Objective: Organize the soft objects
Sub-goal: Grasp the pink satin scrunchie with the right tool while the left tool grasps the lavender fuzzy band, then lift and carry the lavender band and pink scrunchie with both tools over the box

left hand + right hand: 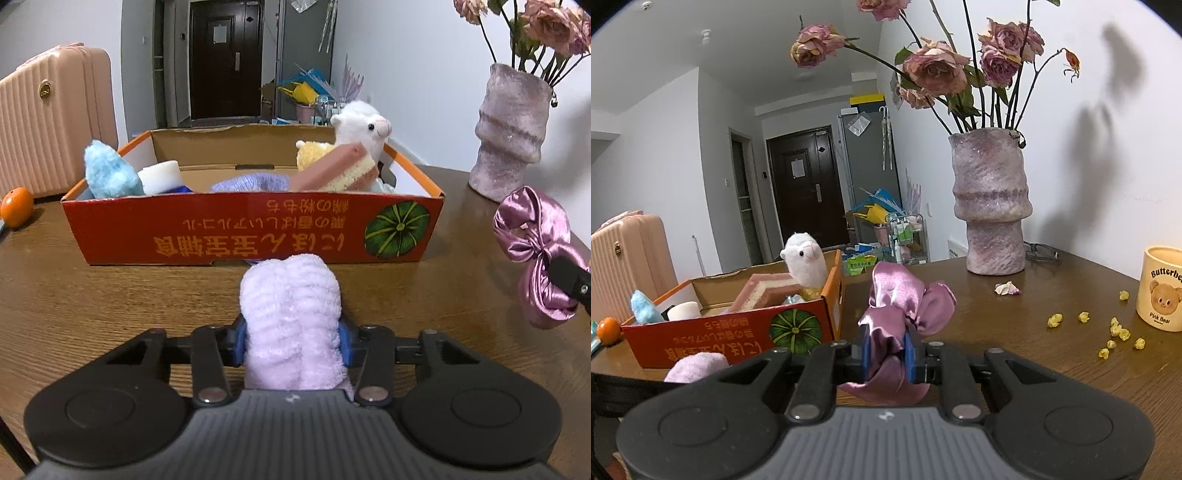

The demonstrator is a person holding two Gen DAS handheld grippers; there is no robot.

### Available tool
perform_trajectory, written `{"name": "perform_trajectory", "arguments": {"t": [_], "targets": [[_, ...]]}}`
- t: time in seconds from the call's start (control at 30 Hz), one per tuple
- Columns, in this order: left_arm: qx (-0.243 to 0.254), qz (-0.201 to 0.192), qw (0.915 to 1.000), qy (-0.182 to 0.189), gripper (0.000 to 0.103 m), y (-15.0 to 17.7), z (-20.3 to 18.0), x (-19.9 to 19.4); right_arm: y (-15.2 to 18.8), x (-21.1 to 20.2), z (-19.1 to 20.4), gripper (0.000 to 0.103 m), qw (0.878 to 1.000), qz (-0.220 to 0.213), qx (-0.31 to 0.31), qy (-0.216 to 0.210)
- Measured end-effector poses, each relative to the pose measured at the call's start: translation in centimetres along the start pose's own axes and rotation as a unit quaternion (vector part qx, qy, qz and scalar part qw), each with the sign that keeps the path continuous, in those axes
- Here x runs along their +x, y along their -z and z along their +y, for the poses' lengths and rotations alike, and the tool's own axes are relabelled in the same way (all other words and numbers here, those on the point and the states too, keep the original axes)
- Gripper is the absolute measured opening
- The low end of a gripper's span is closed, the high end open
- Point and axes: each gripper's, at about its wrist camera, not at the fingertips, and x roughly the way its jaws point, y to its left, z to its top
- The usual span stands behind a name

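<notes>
Both soft things look ready to go into the orange cardboard box [251, 229], so the step in hand is probably the carry and drop. To do it well, each should be lifted high enough to clear the box's near wall before the squeeze is let go, and set down in the open middle of the box, away from the items already inside.

On the left, the left gripper [291, 345] is clamped around a fluffy lilac cloth [290, 295], its blue pads pressing in on both sides. The cloth sticks out forward past the fingers, just in front of the box's near wall and roughly at its centre.

Inside the box, from left to right, sit a blue fuzzy piece [109, 173], a white sponge [160, 177], a pink and yellow sponge block [332, 171] and a white plush alpaca [360, 129].

To the right of the box, the right gripper [888, 356] pinches a purple satin scrunchie [905, 302], which bulges above and hangs below the pads. It is held over the desk [1052, 369], beside the box's right end and between the box and the vase [991, 206].
</notes>
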Motion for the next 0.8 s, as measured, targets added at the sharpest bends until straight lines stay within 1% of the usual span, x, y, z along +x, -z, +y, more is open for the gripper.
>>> {"name": "perform_trajectory", "arguments": {"t": [0.07,0.17,0.4,0.53,0.8], "targets": [[0.001,-0.004,1.0,0.002,0.04,-0.1,0.0,-0.3,0.0,-0.2,0.2,0.017,1.0,-0.004,-0.003,0.001],[0.001,-0.017,0.9998,0.006,0.039,-0.3,0.1,-1.0,0.1,-0.4,0.4,0.017,1.0,-0.01,-0.003,0.005],[0.011,-0.078,0.9969,0.007,0.039,-0.7,0.2,-3.7,0.1,-1.2,1.8,0.017,1.0,-0.031,-0.001,0.003],[0.002,-0.102,0.9948,0.007,0.039,-1.2,1.2,-5.1,0.1,-1.4,2.9,0.017,0.999,-0.041,0.003,0.001],[-0.027,-0.132,0.9909,0.005,0.039,-2.6,3.9,-6.5,0.2,-1.8,5.6,0.017,0.998,-0.067,0.003,-0.002]]}}
